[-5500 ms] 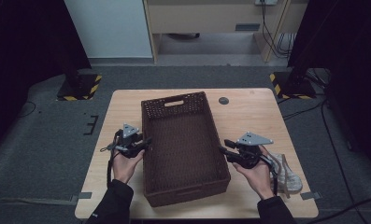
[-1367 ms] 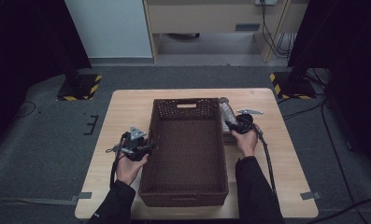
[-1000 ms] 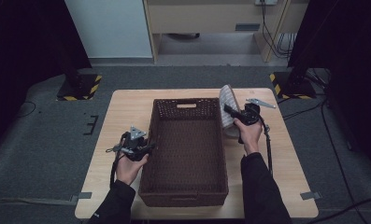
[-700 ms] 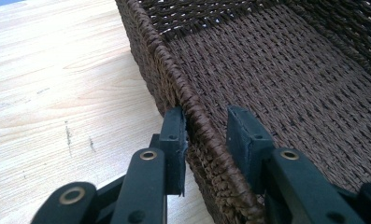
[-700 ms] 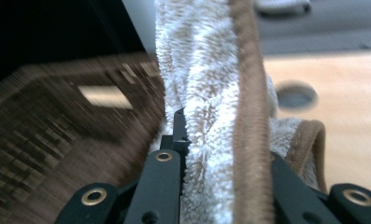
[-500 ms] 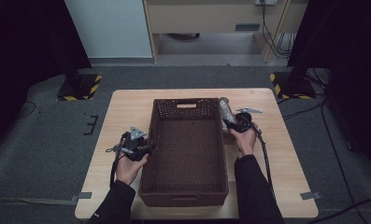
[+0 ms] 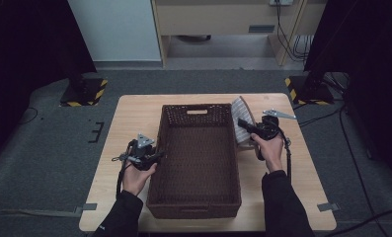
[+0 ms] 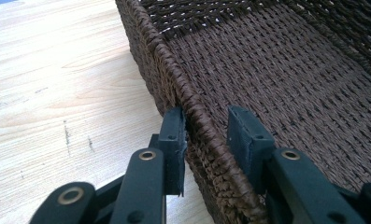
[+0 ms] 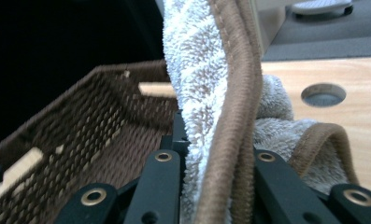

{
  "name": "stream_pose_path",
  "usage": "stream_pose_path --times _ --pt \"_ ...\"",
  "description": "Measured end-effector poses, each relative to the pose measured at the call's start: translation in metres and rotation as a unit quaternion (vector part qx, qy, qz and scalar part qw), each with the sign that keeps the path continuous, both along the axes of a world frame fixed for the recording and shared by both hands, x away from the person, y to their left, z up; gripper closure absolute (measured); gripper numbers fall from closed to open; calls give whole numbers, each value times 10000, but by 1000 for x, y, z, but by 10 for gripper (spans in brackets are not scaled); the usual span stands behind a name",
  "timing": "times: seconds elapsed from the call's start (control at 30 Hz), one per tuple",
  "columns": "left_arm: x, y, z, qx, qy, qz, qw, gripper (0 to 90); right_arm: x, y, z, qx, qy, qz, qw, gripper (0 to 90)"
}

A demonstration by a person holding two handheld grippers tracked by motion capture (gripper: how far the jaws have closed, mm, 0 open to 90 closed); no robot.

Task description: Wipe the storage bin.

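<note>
The right gripper (image 7: 244,124) has its fingers (image 9: 162,186) clamped tight on a folded towel (image 7: 241,123), pale terry cloth with a brown bound edge, and holds it up off the worktop (image 7: 134,118) just beside the right rim of the wicker basket (image 7: 198,163), near that basket's far corner. In the right gripper view the towel (image 9: 206,93) stands up between the two black fingers, its brown hem running up the middle, with more of the cloth bunched to the right and the basket wall (image 9: 80,121) off to the left. Beyond it, a round hole (image 9: 323,94) is set in the wooden worktop.

Over on the other side, the left gripper (image 7: 156,157) sits at the basket's left rim. In the left gripper view its fingers (image 8: 174,140) straddle the woven rim (image 8: 197,121): one finger outside against the wall, the other inside with a visible gap, so the fingers are partly open around the rim, not squeezing it. The basket is dark brown, rectangular, empty inside, and sits in the middle of the worktop, long side running away from the person.
</note>
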State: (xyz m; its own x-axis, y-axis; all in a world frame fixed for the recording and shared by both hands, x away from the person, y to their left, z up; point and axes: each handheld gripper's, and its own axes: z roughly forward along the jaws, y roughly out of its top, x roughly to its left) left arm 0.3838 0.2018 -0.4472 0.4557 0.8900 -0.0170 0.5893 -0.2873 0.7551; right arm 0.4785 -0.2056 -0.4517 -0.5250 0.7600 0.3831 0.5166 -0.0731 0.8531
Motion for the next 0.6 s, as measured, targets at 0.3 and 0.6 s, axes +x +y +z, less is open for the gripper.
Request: stream_pose_path --times 0.3,0.6 --pt "0 0 0 -30 12 0 10000 663 1 11 -65 -697 744 -180 9946 800" --pt "1 1 -1 -77 38 24 10000 662 -8 0 -33 -191 419 -143 9988 797"
